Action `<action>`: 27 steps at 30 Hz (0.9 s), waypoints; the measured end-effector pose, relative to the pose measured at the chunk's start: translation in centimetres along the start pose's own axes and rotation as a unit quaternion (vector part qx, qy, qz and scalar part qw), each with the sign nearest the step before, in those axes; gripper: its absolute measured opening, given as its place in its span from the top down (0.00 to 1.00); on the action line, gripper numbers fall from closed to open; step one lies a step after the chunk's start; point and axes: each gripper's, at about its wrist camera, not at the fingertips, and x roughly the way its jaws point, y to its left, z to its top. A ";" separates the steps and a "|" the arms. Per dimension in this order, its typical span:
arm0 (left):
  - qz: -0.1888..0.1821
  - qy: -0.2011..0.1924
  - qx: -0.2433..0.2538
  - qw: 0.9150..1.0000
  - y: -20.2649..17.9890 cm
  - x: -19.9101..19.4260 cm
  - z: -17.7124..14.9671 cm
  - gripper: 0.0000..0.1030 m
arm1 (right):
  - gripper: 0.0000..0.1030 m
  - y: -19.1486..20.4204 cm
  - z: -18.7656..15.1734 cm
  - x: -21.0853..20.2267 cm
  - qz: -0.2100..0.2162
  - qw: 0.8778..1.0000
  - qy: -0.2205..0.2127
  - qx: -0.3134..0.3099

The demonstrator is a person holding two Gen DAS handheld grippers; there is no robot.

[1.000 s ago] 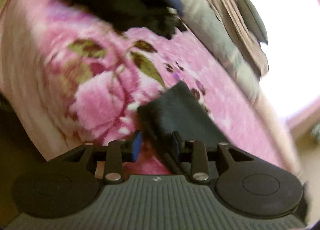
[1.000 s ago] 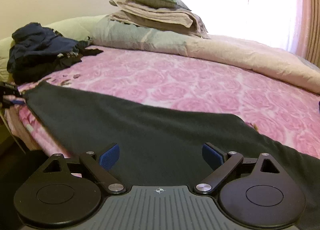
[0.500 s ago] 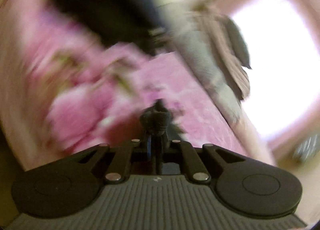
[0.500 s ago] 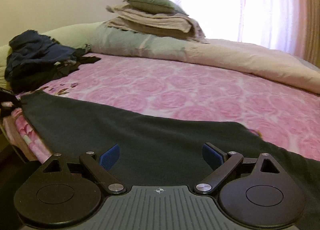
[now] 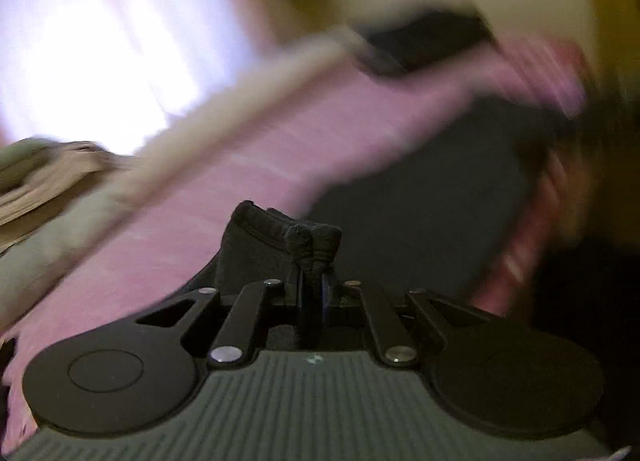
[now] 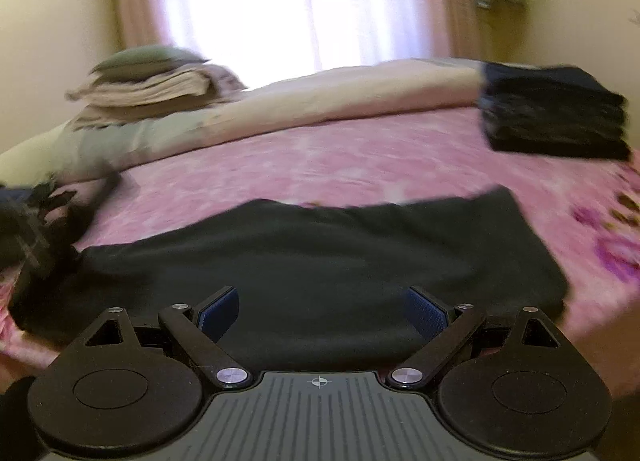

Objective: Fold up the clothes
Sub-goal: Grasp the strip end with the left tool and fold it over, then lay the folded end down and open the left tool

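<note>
Left wrist view, blurred: left gripper [image 5: 314, 293] is clenched on a bunched corner of the dark garment [image 5: 420, 213], seemingly mid-fold above the pink bed [image 5: 280, 157]

Right wrist view: right gripper [image 6: 320, 311] gapes empty over the garment at the bed's near edge; folded stack [image 6: 556, 113] at far right, so some clothes are done

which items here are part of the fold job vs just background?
In the job:
- dark garment, spread on bed
- left gripper, shut on its corner
- right gripper, open
- folded dark stack

Background:
- pink bedspread
- pillow pile
- curtains
</note>
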 end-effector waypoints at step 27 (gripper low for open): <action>0.068 0.014 -0.093 0.993 8.2 -5.2 -5.7 0.75 | 0.10 3.1 -0.1 2.0 0.174 0.983 0.021 0.059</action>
